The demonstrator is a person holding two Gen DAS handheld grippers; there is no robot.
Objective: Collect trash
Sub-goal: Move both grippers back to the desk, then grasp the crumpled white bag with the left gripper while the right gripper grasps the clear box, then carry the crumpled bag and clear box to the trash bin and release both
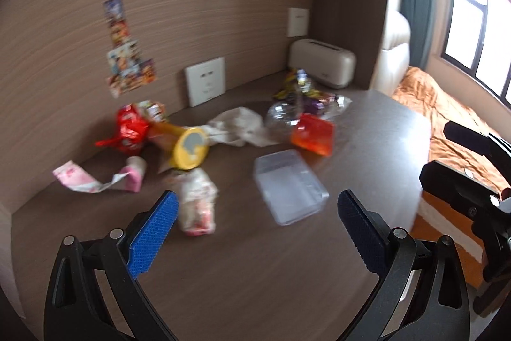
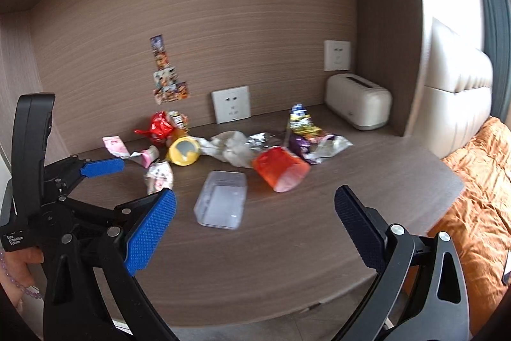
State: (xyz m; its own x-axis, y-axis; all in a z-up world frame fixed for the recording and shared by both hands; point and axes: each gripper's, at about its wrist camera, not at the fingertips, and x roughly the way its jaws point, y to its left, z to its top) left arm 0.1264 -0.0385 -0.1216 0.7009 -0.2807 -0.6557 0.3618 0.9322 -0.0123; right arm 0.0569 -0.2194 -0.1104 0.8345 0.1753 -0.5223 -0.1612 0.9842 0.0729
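Nothing collected yet, by the look of it: trash strewn across the brown desk [image 2: 287, 245], none of it gripped. Clear plastic box [image 2: 222, 199] nearest, orange cup [image 2: 281, 170] on its side just beyond, yellow tub [image 2: 184, 151], white tissue [image 2: 231, 147], red wrapper [image 2: 159, 125] and pink wrapper [image 2: 115, 146] further back. Left gripper [image 1: 255, 214] and right gripper [image 2: 255, 211] both above the near edge, fingers spread wide, empty. No bin in sight. Wood-panelled alcove, toaster [image 2: 357, 106] in the corner, orange-covered bed [image 2: 479, 197] to the right.

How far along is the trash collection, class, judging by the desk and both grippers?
Nothing looks collected yet. The left gripper and right gripper hover open and empty. Left to gather: the clear plastic box, orange cup, yellow lid, red wrapper and crumpled tissue on the desk.
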